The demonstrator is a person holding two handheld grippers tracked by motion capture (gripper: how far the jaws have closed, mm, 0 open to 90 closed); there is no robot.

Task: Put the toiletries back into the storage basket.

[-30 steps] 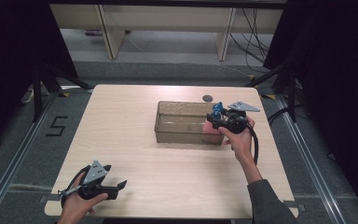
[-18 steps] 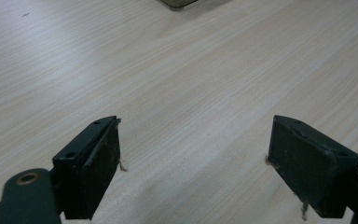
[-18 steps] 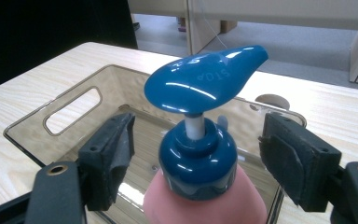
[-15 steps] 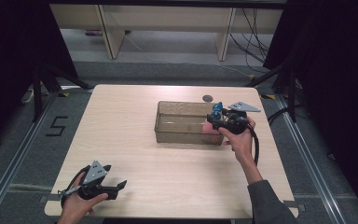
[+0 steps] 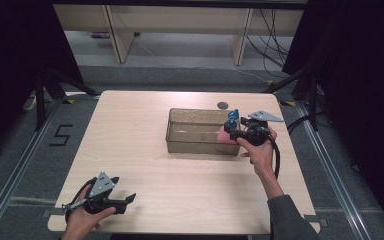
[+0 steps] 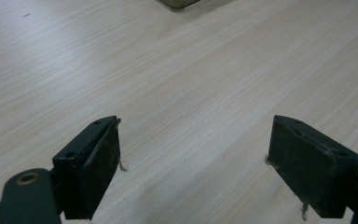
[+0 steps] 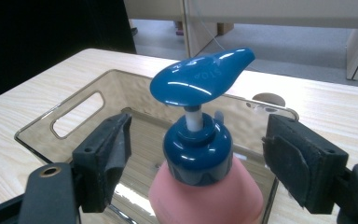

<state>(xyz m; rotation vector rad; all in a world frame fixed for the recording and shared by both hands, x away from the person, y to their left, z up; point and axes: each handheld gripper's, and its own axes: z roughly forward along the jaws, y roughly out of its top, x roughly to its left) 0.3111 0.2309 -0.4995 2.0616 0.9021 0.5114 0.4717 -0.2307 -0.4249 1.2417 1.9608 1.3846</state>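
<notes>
At the near-left corner of the table (image 5: 145,145), the left gripper (image 5: 130,199) lies low in the person's left hand (image 5: 82,220), in the same spot as 1 second ago; in the left gripper view its 2 jaws stand spread wide over bare wood with nothing between them. Toward the middle and right of the table sits the clear bin (image 5: 180,131), unmoved since the earlier frames. At the bin's right end stands the pink pump bottle (image 5: 225,139), upright inside the bin against its right wall, its blue pump head (image 7: 200,81) rising above the rim. The right gripper (image 5: 231,126), held by the right hand (image 5: 260,150), hovers at the bottle's collar, almost where it was 1 second ago. Its jaws have just been opening: in the right gripper view the blue collar (image 7: 198,154) stands between the 2 pads, with a clear gap on each side, so the pads no longer press on the bottle. Beyond the bin, a small round hole (image 5: 223,105) marks the tabletop.
</notes>
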